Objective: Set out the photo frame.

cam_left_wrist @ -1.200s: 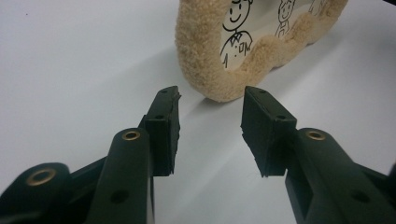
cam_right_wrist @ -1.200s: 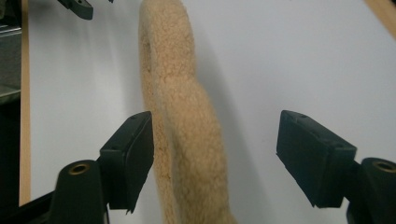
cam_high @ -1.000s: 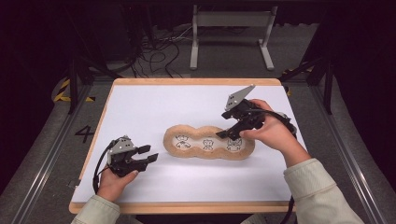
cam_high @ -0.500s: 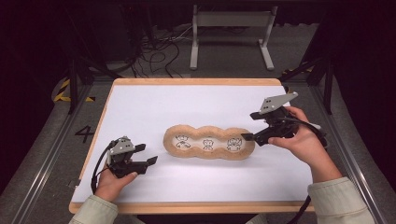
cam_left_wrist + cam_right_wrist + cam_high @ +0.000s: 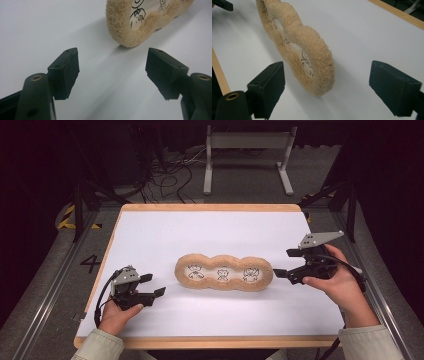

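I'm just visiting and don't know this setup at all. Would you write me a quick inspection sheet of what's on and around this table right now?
Surface: white tabletop with a wooden edge, flat and clean.
Job's things: one tan fuzzy three-window frame lying mid-table, with a small line drawing in each window.
Clutter: nothing seen.
Grippers: left gripper open, resting low on the table short of the frame's left end; right gripper open, at the frame's right end, not touching it. Each is held in a hand.
Cables: a black cable loops from the left gripper; tangled floor cables lie beyond the table.
Surroundings: dark room, grey metal stand behind the table, yellow-black floor tape, a floor marking "4".
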